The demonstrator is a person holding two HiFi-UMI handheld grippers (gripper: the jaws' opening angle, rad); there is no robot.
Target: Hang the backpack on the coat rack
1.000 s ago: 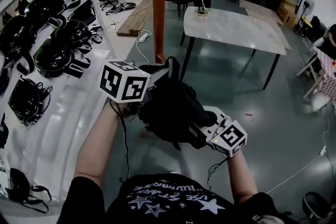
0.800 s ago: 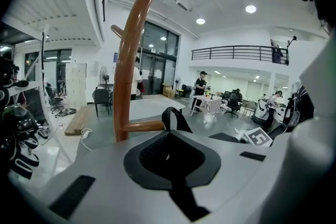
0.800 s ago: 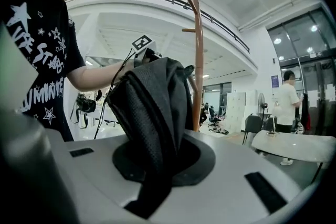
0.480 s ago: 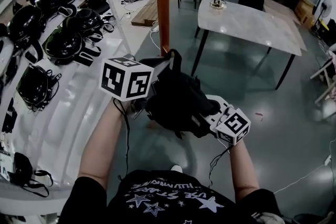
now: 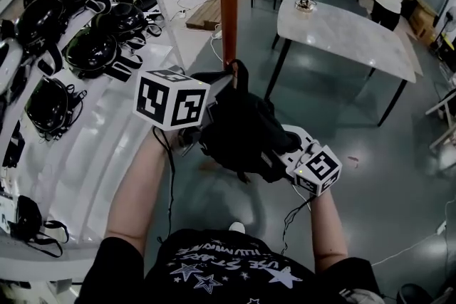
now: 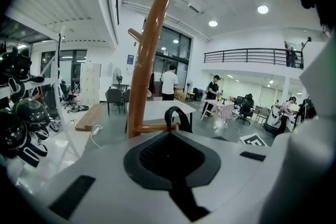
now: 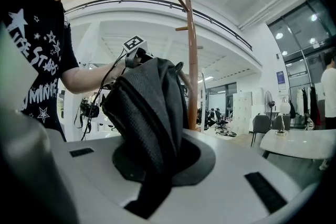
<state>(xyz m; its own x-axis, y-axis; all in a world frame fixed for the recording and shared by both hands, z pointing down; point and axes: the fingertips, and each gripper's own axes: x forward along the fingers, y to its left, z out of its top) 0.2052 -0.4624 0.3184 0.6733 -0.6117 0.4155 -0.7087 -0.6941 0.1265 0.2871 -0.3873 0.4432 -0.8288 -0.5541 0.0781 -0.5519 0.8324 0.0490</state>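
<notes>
1. A black backpack (image 5: pixel 242 130) is held up in the air between two claws, above the grey floor (image 5: pixel 356 117).
2. The left claw (image 6: pixel 169 132) is closed on the backpack's top loop (image 6: pixel 177 116), which is seen standing upright at the claw's tip.
3. The right claw (image 7: pixel 160 157) is clamped on the backpack's dark fabric, lower down.
4. The wooden coat rack (image 5: pixel 229 3) is seen just behind the backpack; the loop is not yet hung on a peg.
</notes>
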